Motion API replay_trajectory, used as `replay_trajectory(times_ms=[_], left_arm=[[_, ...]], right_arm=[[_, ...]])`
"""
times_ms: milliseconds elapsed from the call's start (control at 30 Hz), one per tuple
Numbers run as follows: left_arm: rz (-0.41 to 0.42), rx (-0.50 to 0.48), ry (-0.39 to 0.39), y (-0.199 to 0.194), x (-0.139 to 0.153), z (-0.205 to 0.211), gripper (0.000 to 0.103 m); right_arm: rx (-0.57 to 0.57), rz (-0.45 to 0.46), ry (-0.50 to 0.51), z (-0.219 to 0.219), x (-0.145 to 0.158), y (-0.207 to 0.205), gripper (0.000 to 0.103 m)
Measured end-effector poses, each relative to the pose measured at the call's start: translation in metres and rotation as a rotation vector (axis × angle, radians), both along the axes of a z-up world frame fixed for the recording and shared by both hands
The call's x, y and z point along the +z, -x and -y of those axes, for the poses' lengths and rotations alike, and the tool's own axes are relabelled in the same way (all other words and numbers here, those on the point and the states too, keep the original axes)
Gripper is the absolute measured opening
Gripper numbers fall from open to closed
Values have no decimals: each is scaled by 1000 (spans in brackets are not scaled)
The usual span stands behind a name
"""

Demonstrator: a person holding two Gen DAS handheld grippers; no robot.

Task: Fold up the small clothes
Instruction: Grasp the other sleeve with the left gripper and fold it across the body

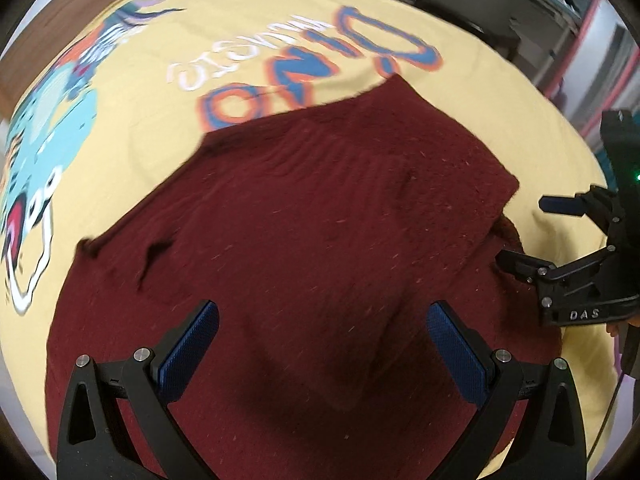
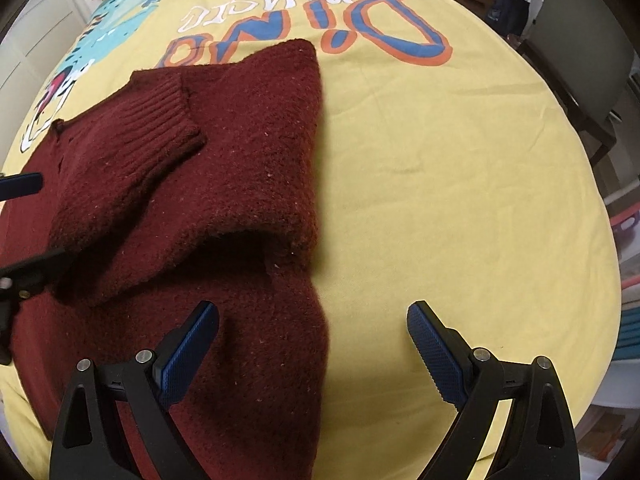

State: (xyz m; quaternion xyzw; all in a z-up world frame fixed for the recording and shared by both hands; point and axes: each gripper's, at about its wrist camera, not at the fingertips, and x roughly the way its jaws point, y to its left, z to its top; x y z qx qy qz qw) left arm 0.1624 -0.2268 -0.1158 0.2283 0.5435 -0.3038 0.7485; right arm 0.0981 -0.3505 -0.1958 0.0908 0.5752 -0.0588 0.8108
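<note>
A dark red knit sweater (image 1: 320, 220) lies on a yellow cloth (image 1: 152, 128) printed with "DINO" and a cartoon dinosaur. One sleeve is folded across the body, and its ribbed cuff (image 2: 160, 120) points toward the far left. My left gripper (image 1: 322, 320) hovers open over the middle of the sweater with nothing between its blue pads. My right gripper (image 2: 312, 320) is open and straddles the sweater's (image 2: 240, 160) right edge, one pad over knit and the other over yellow cloth (image 2: 440, 160). The right gripper (image 1: 532, 236) also shows at the sweater's right side. The left gripper (image 2: 28, 226) shows at the left edge.
A grey chair (image 2: 580, 40) and a dark bag (image 2: 508, 8) stand beyond the far right of the cloth. A brown wooden surface (image 1: 80, 12) shows past the cloth's far left edge. Bare yellow cloth stretches to the right of the sweater.
</note>
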Motion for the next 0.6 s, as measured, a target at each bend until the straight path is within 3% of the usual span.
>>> replay_trajectory(times_ms=[167,300,367,400,433,600], left_arm=[[-33,-35,-33,-8,-21,28,99],[-29,-55,-130,-13,-42,43,58],[-39,-38,-148,-19,-49,42,50],[-40,-30,-139,-22,-49,41,37],[-32,-18,-134,-25,-46,38,16],[-18,71,-25,-47,-18,3,13]], right_arm=[[-3,-12,-9,2,-7,-2,95],[3,-18,-16,-1,-10,-4,95],[12,-15,-13,-4,-9,-6,95],[17,-12,-10,-6,-9,-6,95],[22,-7,-6,-8,-8,-8,95],[32,18,-7,-16,-1,-21,95]])
